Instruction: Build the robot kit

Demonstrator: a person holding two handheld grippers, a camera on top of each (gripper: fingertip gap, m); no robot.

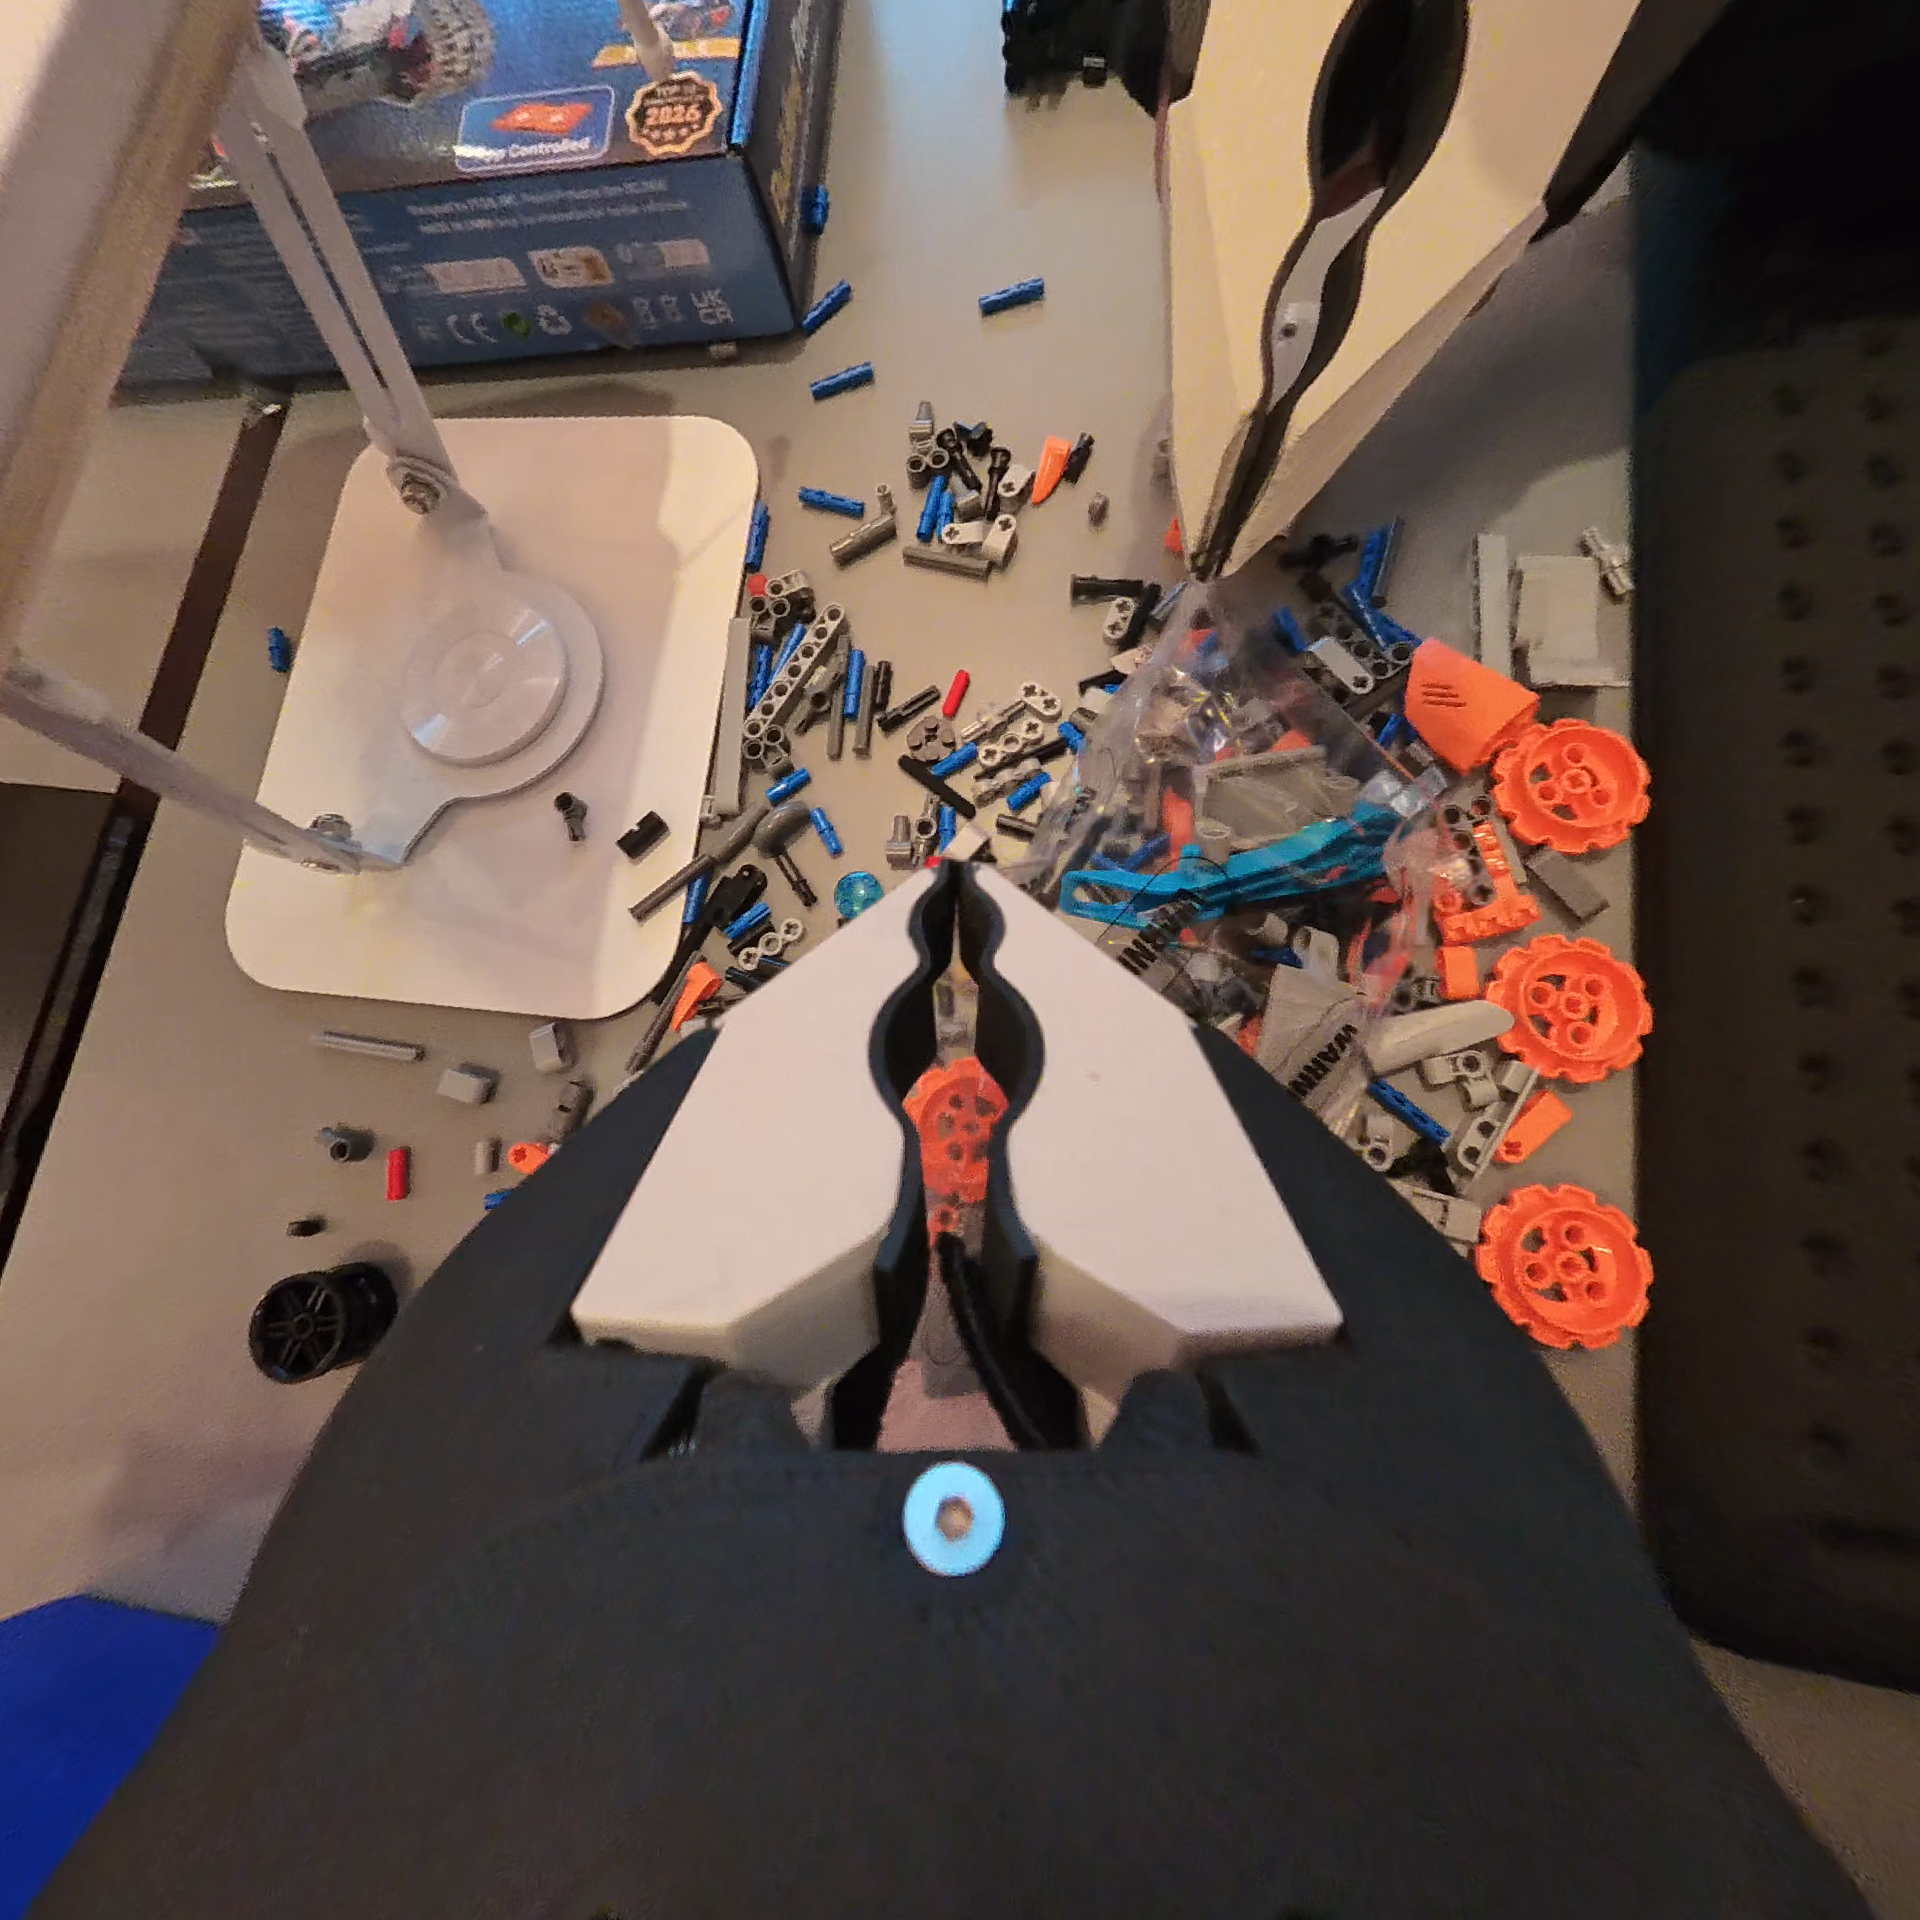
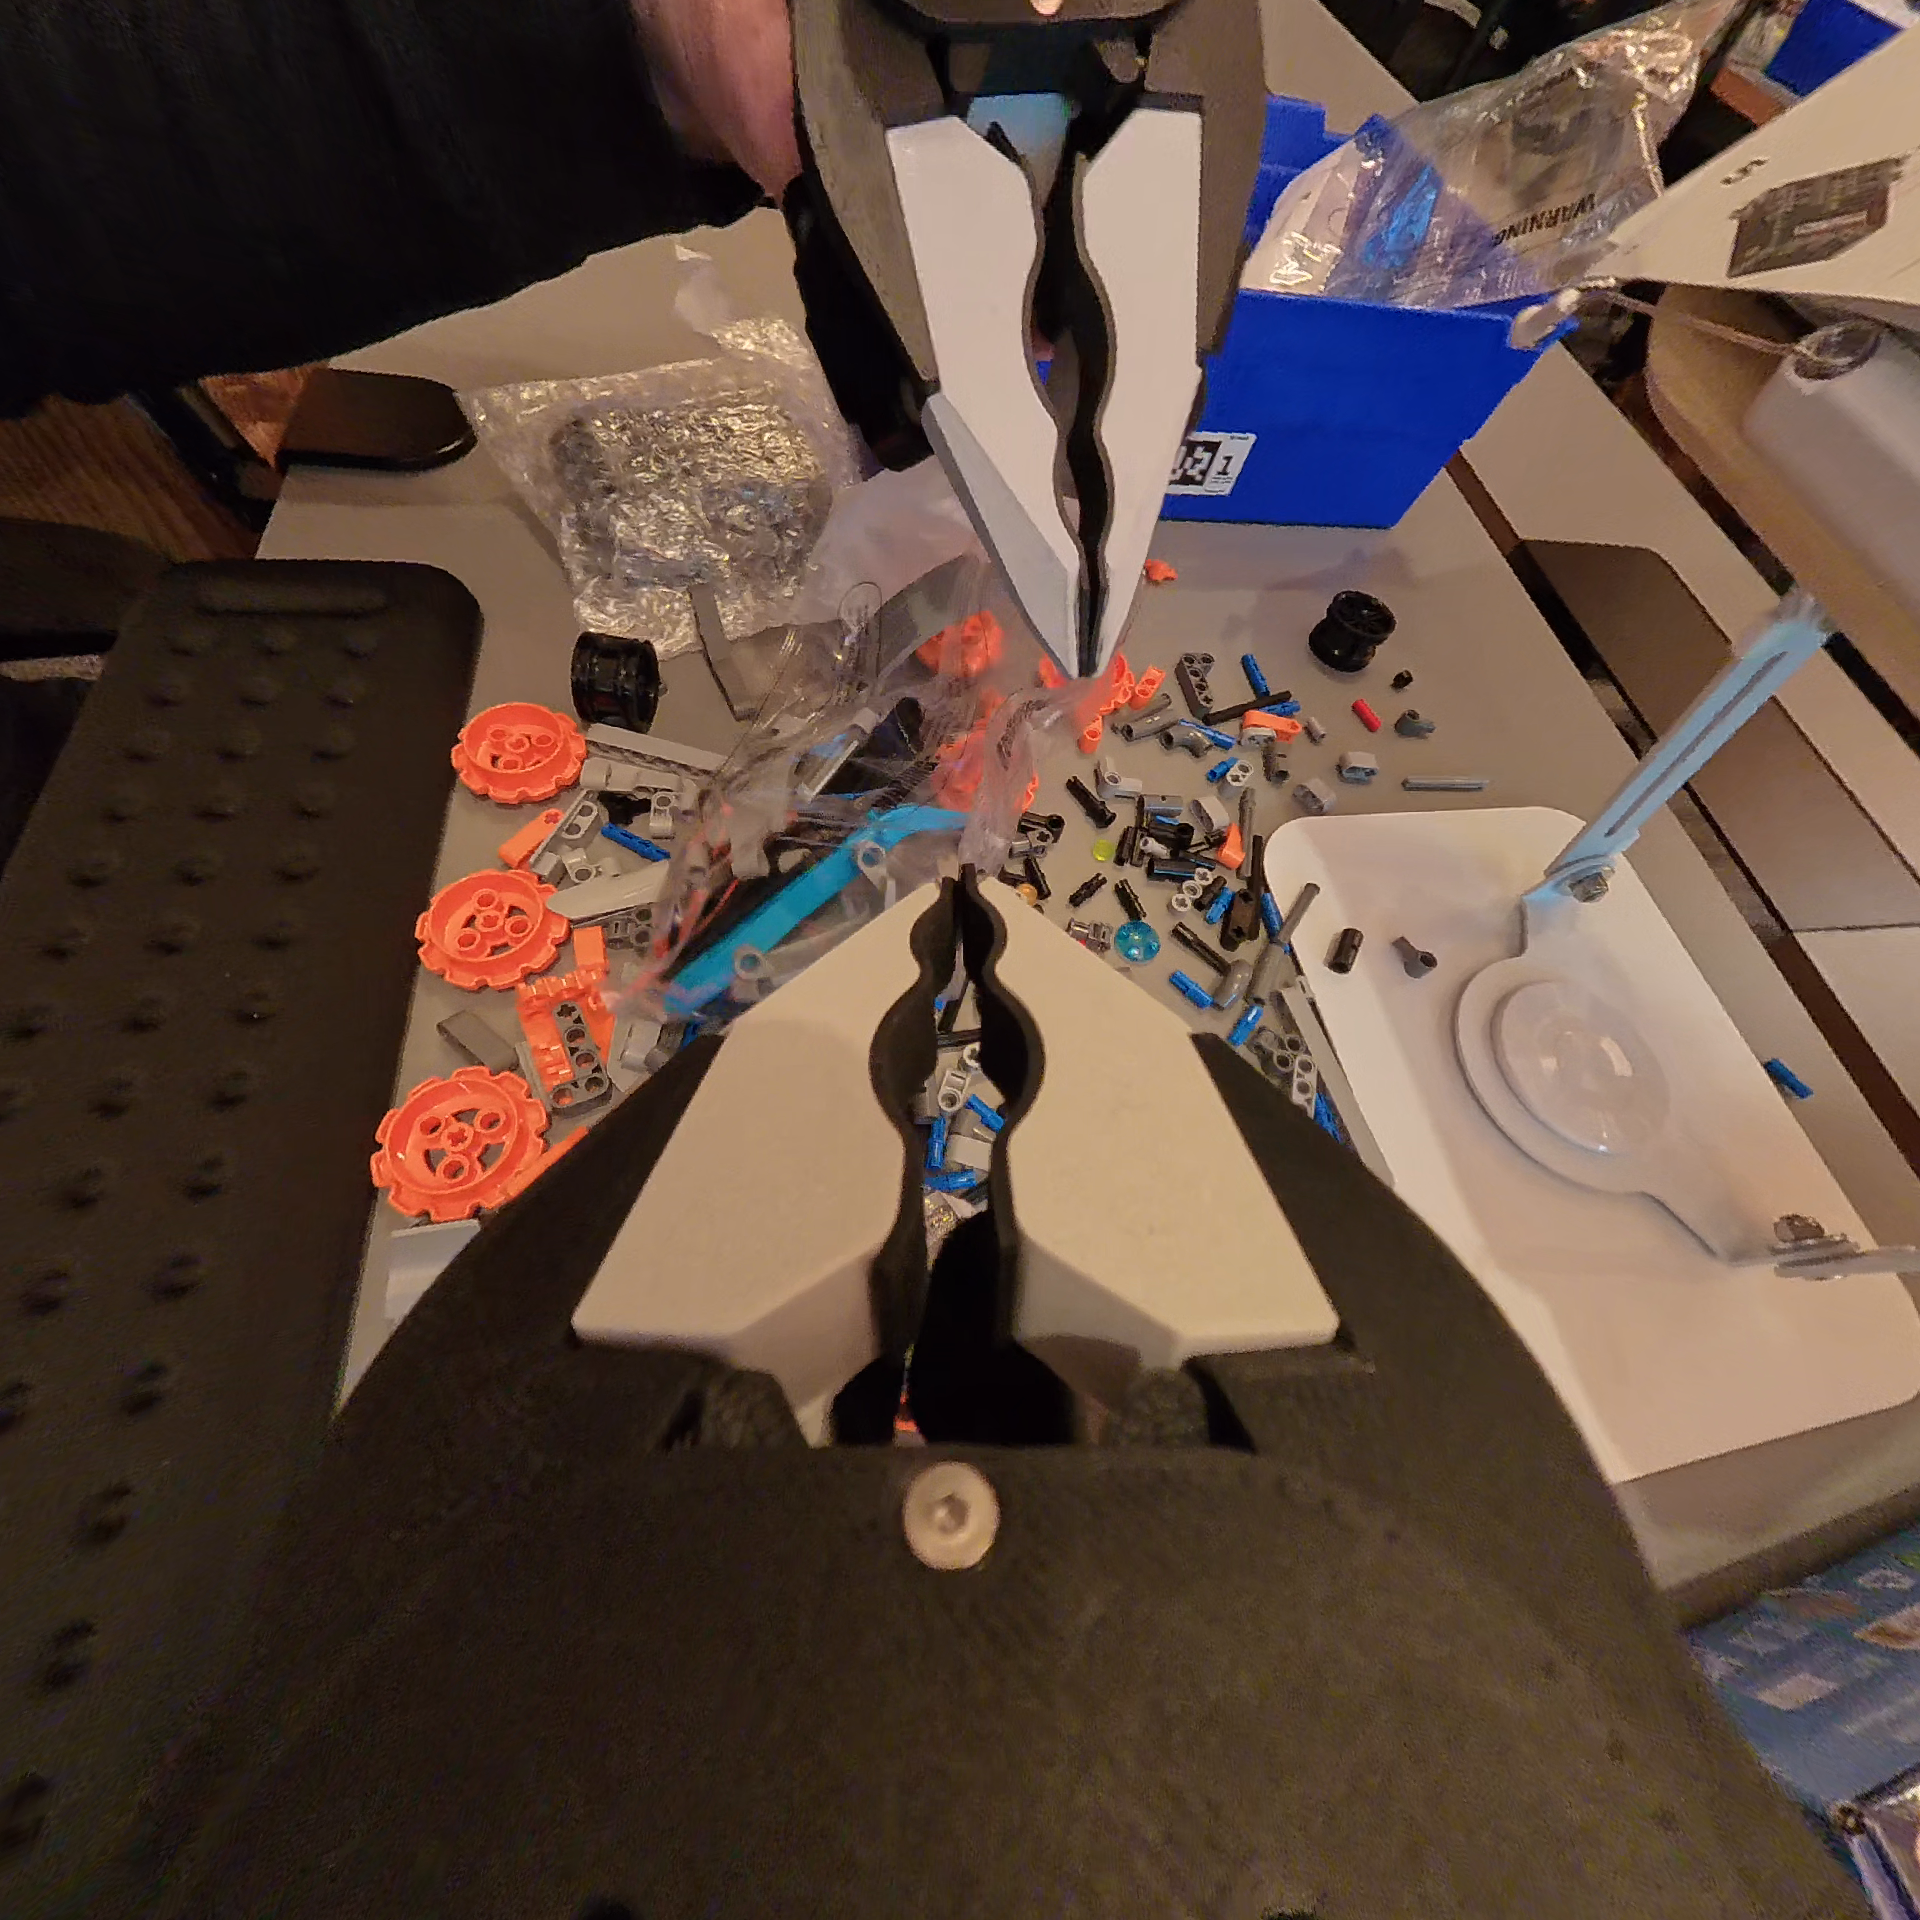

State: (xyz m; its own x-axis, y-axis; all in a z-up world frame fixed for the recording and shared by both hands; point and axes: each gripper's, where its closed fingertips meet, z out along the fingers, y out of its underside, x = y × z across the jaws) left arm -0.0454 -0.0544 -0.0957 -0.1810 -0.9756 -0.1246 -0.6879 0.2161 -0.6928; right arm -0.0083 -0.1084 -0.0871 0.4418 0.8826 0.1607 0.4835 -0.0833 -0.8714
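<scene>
A clear plastic bag [image 1: 1247,748] of toy building parts, with a teal piece [image 1: 1226,873] inside, hangs over the grey table. My right gripper [image 2: 961,878] is shut on one edge of the bag [image 2: 790,748]. In the left wrist view it [image 1: 1205,569] pinches the bag's upper corner. My left gripper [image 1: 951,868] is shut, and its tips meet on the opposite edge of the bag. In the right wrist view it [image 2: 1086,665] comes down from above, with film stretched between the two grippers. Small blue, black and grey parts [image 1: 831,707] lie loose under both.
Orange gear wheels [image 1: 1571,787] lie beside a black studded mat [image 1: 1787,935]. A white stand base [image 1: 468,727] with metal arms holds two small black parts. A blue printed box [image 1: 520,208] stands behind it. A blue bin [image 2: 1351,416] and a crumpled bag [image 2: 665,499] lie beyond. A black wheel [image 1: 312,1325] lies near. About 7 cm separates my left fingertips from my right. Measured from the fingertips, the black wheel [image 1: 312,1325] is 25 cm or so from the left gripper and 30 cm from the right. It is also in sight in the right wrist view [image 2: 1356,615].
</scene>
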